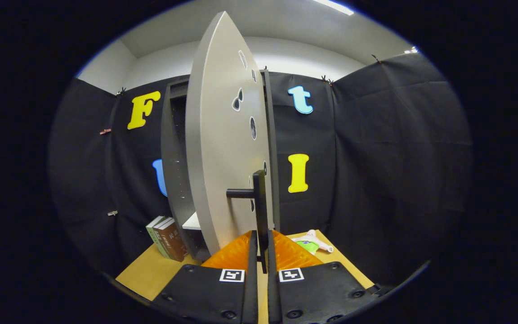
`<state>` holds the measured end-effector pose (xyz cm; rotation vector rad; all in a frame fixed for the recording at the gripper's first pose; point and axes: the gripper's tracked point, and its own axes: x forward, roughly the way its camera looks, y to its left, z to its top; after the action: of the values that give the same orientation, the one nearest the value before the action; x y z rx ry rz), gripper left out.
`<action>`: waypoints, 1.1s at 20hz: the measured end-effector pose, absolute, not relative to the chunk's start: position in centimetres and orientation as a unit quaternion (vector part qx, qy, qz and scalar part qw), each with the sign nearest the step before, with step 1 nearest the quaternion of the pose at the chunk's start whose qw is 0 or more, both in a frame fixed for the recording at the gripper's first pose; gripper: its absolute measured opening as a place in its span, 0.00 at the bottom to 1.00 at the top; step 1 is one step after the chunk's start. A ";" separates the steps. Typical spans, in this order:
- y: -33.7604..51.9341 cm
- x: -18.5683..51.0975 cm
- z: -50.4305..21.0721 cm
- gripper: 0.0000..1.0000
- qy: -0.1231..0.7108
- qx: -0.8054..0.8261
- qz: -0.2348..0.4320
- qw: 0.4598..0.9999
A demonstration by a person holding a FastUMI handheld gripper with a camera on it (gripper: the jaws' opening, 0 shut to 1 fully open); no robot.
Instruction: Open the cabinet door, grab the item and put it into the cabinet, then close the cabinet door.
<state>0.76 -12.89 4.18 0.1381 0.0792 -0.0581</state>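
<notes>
Gripping the black handle [260, 211] of the cabinet door [223, 148], my hand-held gripper [262, 246] has its two fingers drawn narrow, one pressed on each side of the upright bar. The door stands swung partly out from the grey cabinet [173, 153], its pale face turned edge-on toward me at twelve o'clock. Behind it, at about eleven o'clock, the dark inside of the cabinet shows, with a light shelf [192, 222] low down. On the wooden desk [151, 270], at about nine o'clock from my fingers, three books [167, 237] lean against the cabinet's side. The item to be stored, a small pale toy [311, 242] with a green patch, lies on the desk at about two o'clock from my fingertips, just beyond them and apart from the door.
</notes>
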 end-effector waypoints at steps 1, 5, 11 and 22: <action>-13.8 0.8 4.0 0.13 0.039 0.058 -0.042 0.997; -16.1 0.5 4.0 0.08 0.037 0.057 -0.074 0.995; -17.3 -0.6 3.5 0.07 0.041 0.055 -0.087 0.994; -11.0 -7.1 -0.4 0.97 0.111 0.053 -0.017 0.992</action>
<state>-7.11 -10.97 -0.36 0.1062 0.2228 -0.0339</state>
